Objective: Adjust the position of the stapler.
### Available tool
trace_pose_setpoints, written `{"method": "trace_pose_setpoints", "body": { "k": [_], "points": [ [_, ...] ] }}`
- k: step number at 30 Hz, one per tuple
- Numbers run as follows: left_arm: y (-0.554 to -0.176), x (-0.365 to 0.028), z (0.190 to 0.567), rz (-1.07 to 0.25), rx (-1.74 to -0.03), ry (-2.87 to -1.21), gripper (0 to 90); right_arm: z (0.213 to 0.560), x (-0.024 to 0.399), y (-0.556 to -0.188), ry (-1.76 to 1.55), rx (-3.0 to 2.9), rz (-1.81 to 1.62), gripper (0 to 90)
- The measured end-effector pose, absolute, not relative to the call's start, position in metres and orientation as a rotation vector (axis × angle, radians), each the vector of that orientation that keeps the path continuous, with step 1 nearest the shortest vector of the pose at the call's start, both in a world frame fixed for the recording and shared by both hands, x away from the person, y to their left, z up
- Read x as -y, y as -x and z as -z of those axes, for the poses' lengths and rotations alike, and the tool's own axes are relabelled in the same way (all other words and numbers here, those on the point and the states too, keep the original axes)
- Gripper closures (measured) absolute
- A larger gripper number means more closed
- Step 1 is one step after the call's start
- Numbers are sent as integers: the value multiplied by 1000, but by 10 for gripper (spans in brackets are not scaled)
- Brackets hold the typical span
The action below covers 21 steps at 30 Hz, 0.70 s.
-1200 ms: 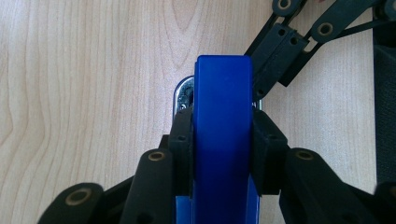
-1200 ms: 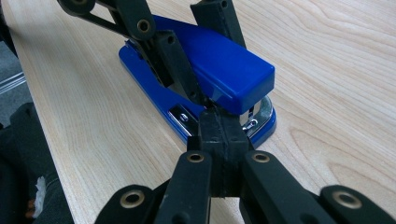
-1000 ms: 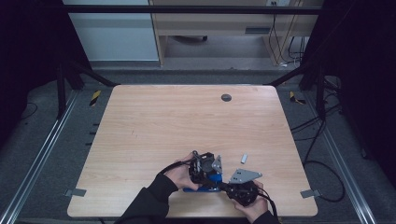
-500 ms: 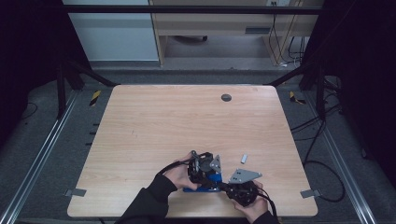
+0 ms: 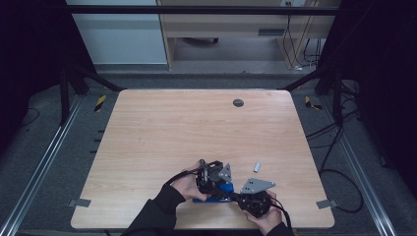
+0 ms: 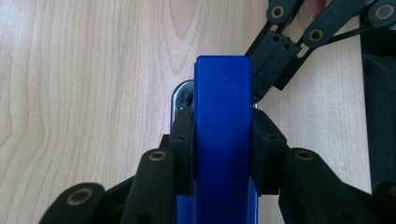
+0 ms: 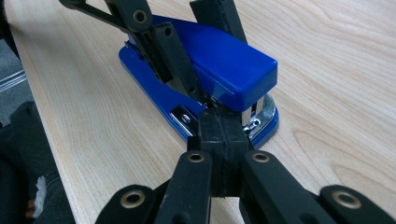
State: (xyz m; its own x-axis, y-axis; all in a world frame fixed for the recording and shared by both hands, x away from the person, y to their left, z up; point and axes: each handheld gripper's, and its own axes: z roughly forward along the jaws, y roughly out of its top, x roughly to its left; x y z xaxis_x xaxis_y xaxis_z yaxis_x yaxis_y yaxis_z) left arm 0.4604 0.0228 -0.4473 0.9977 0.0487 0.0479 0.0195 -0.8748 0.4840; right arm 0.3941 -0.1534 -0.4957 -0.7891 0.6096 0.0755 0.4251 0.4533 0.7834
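Table's point(image 5: 162, 128) near edge: claw-gripped stapler point(image 5: 216, 192).

— How do your arms sit?

— Both your forearms come in from the near edge of the bench, dark sleeves close together. Your left hand point(image 5: 186, 186) holds the left gripper point(image 6: 222, 128) tipped down, its jaws pressed on either side of the blue stapler point(image 6: 222, 140).

— And your right?

— Your right hand point(image 5: 265, 219) holds the right gripper point(image 7: 219, 122) low and nearly level, aimed at the left one. Its jaws are pressed flat together with nothing between them, tips right at the stapler's front end.
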Motion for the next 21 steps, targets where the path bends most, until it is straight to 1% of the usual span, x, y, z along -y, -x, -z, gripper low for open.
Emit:
{"method": "trace_pose_setpoints", "body": {
  "k": [1,2,3,4,5,8,11,14,21],
  "points": [
    [-463,-31,439,-47,-76,-2567,661,496,154,-394,-909,-2485,-1249,900],
    [-463,-31,439,-47,-76,-2567,661,496,154,-394,-909,-2485,-1249,900],
    [-465,-39,429,-27,-82,-2508,661,496,153,-394,-899,-2476,-1244,900],
    [-464,-43,421,-43,-66,-2500,661,495,155,-394,-927,-2471,-1257,900],
    [-459,-40,417,-82,-42,-2557,661,496,157,-397,-963,-2481,-1285,900],
    [-458,-36,423,-88,-49,-2589,660,496,156,-396,-954,-2483,-1286,900],
    [-462,-38,432,-78,-65,-2580,660,496,154,-396,-935,-2491,-1273,900],
    [-463,-43,431,-66,-75,-2553,659,496,153,-396,-929,-2492,-1276,900],
    [-462,-41,433,-77,-75,-2554,659,496,153,-397,-917,-2500,-1273,900]
  ]
}}
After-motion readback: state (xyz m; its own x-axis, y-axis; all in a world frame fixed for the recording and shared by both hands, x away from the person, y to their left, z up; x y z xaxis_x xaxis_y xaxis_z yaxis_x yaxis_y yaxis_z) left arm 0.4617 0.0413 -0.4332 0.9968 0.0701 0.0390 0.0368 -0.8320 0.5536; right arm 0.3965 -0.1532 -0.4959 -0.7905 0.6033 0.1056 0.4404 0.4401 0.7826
